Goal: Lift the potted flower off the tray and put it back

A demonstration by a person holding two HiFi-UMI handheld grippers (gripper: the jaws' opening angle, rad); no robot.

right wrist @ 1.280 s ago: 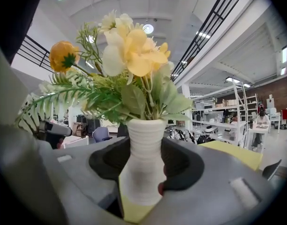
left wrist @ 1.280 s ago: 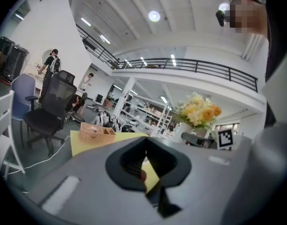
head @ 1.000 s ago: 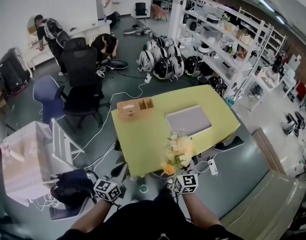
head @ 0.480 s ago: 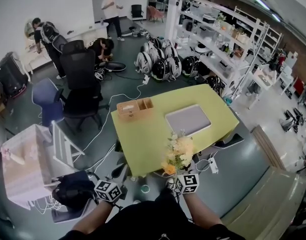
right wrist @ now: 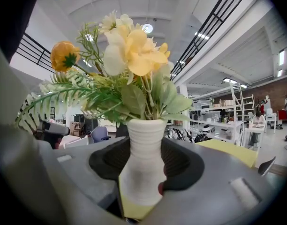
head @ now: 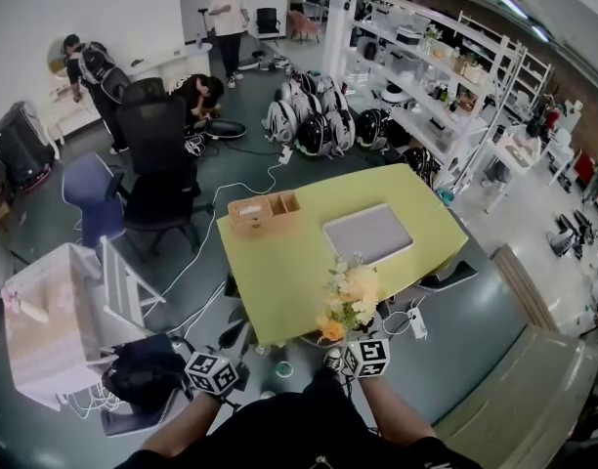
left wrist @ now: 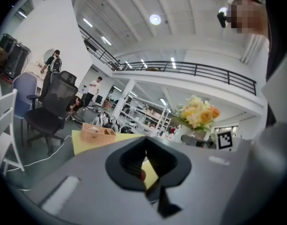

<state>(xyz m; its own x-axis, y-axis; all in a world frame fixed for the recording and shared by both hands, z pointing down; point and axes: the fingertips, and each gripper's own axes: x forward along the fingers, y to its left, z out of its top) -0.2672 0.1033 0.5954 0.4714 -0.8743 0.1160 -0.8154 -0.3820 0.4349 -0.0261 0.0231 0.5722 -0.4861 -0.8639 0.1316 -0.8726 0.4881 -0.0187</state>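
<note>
The potted flower (right wrist: 136,125) is off the grey tray (head: 368,234), over the near edge of the yellow counter (head: 279,262), its white ribbed pot clamped in the jaws of the right hand-held gripper (right wrist: 143,172). To return it well, I would carry it forward upright, set the base flat on the tray and only then loosen the jaws, since it looks top-heavy; the left hand-held gripper (left wrist: 144,159) is closed on nothing.

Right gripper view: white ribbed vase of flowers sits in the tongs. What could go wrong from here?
1. The right tongs pinch the white ribbed vase below a tall yellow and white bouquet: top-heavy, it may tilt or slip.
2. Head view: it hangs at the near edge of the yellow-green table, short of the flat grey tray; a slip could miss the table.
</note>
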